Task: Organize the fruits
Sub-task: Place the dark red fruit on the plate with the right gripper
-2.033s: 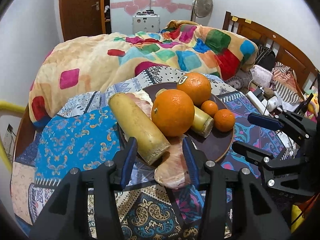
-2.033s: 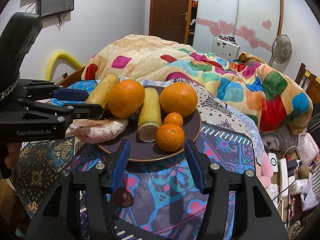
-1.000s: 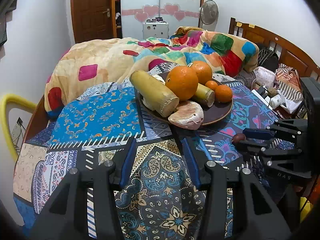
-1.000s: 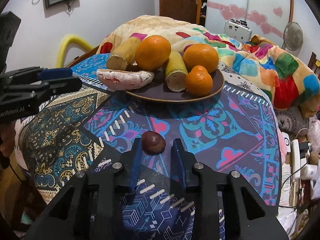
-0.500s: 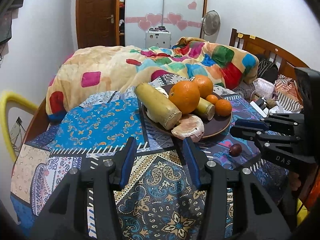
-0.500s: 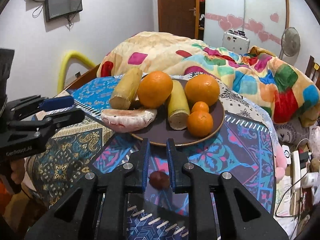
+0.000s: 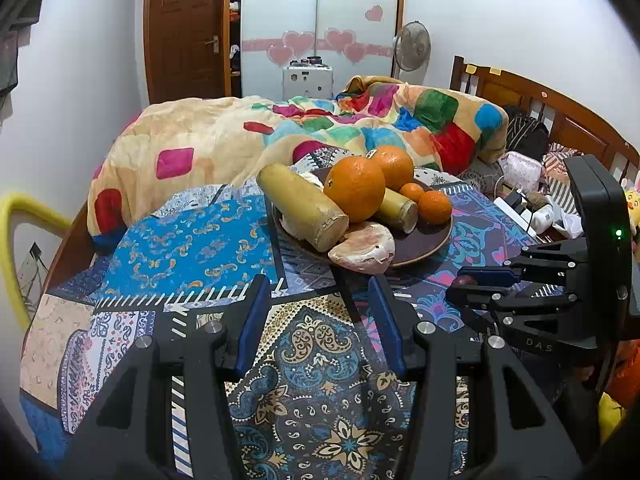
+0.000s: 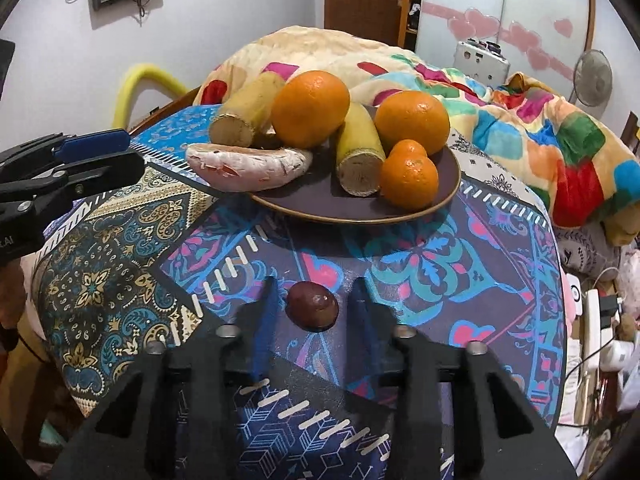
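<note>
Dark maroon, glossy: a small round fruit (image 8: 312, 306) is lying alone on the patterned cloth of the table (image 8: 460, 300), toward the near edge and well apart from the rest of the produce.

The brown plate (image 8: 360, 218) is sitting farther in, toward the table's far edge. It is carrying two big oranges (image 8: 310, 108), two small mandarins (image 8: 408, 182), two yellow cut stalks (image 8: 358, 148) and a pinkish-white piece (image 8: 248, 168) that is overhanging the rim. The plate is evidently serving as the collection point, so the stray fruit looks like the last item out of place.

The right claw (image 8: 313, 282) is pointing down over the stray fruit with a finger on either side. Its jaws are standing apart, and a thin sliver of cloth is showing between each pad and the fruit. I judge it is bracketing the fruit for a pinch, not yet gripping.

The left claw (image 7: 317, 280) is hovering over bare cloth near the table's near edge. Its jaws are parted with nothing between them, probably idling clear of the pick.
</note>
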A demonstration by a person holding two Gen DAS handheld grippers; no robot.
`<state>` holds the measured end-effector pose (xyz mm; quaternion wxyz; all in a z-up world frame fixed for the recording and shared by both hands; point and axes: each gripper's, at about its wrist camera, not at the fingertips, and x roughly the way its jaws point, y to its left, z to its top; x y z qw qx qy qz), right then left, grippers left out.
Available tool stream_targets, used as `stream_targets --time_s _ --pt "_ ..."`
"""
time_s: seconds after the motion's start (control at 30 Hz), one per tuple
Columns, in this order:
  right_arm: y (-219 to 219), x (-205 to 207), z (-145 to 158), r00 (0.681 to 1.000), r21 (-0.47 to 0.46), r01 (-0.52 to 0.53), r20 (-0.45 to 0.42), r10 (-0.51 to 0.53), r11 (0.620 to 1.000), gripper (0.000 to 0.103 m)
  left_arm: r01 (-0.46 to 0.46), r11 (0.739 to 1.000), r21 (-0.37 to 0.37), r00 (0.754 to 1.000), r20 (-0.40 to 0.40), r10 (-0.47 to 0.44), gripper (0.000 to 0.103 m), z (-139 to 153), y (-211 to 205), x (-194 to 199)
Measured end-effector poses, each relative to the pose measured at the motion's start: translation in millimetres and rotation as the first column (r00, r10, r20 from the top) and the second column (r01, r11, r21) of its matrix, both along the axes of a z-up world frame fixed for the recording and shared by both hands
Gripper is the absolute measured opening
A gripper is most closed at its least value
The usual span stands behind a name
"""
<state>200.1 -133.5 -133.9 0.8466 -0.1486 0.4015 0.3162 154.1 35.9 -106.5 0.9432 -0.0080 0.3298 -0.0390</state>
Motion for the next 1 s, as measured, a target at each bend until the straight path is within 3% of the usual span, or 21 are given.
stream_targets --time_s 0.1,0.33,0.57,0.7,0.87,1.0 --pt "0 1 5 1.0 0.036 -0.002 -0.012 0.003 0.999 0.017 0.0 1.0 -0.008 1.0 0.018 0.0 0.051 3 0 -2" --pt "15 11 29 0.998 0.096 0.017 0.064 -0.023 0.995 0.018 -0.015 1.0 -0.008 0.997 0.071 0.016 0.052 12 1 -6" --pt "34 30 24 0.997 0.045 0.034 0.067 -0.037 0.998 0.019 -0.01 1.0 0.008 0.993 0.115 0.009 0.056 16 1 -14" --pt "30 30 23 0.995 0.044 0.06 0.073 -0.063 0.997 0.044 -0.012 1.0 0.011 0.992 0.128 0.01 0.057 16 1 -17" --pt "16 18 43 0.991 0.087 0.072 0.109 -0.082 0.994 0.046 -0.017 1.0 0.0 0.99 0.141 0.017 0.057 27 0 -21" --pt "-3 -10 78 0.974 0.15 0.078 0.2 -0.107 0.986 0.046 -0.014 1.0 -0.014 0.982 0.19 0.016 0.057 50 -7 -37"
